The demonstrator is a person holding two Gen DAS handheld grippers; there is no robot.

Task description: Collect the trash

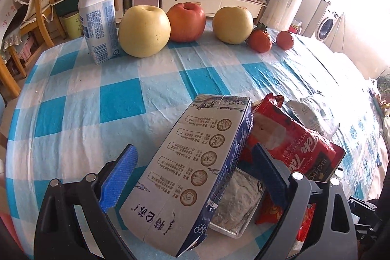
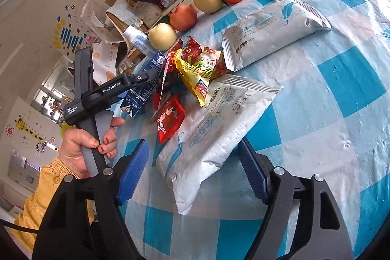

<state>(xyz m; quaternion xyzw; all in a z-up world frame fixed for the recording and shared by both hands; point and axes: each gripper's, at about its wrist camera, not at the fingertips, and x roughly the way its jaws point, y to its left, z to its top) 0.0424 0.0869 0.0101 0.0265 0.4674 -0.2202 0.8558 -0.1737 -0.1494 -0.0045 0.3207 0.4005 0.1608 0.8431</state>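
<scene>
Both tongs gape: left gripper (image 1: 195, 177) straddles the carton (image 1: 192, 169), right gripper (image 2: 192, 174) the pouch (image 2: 214, 135) at lower centre. Closing off-centre could skew either.

A carton (image 1: 192, 162) lies tilted between the left hand-held gripper (image 1: 195, 177) fingers, resting on a foil tray (image 1: 234, 206) and wrappers (image 1: 292, 145) to its right. Beyond them, across the surface (image 1: 97, 94), fruit (image 1: 185, 21) stands in a row, a bottle (image 1: 97, 18) at its left end.
</scene>
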